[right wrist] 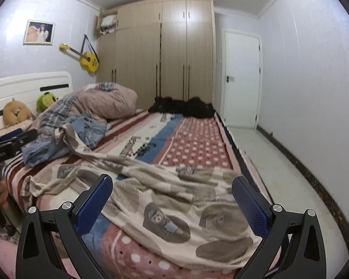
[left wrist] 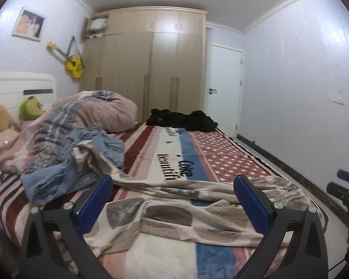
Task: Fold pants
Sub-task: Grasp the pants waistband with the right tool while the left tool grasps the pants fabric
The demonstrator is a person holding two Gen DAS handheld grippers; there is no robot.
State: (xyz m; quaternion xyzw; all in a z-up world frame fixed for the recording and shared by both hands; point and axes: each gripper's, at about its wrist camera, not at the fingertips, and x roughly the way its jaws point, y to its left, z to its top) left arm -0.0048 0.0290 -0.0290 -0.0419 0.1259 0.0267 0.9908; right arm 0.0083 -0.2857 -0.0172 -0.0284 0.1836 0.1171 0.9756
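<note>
Patterned pants (right wrist: 165, 200) are spread crumpled across the near end of the bed (right wrist: 197, 144).
Their long axis runs left-right; both the left gripper (left wrist: 174, 202) and right gripper (right wrist: 172, 204) are held wide open above them, gripping nothing.

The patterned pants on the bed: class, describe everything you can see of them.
The patterned pants are cream, soft-looking fabric printed with grey-brown ovals holding cartoon figures. They lie unfolded and rumpled across the near end of the bed, one part trailing towards the blue garment. Both grippers, left and right, are open above them.
</note>
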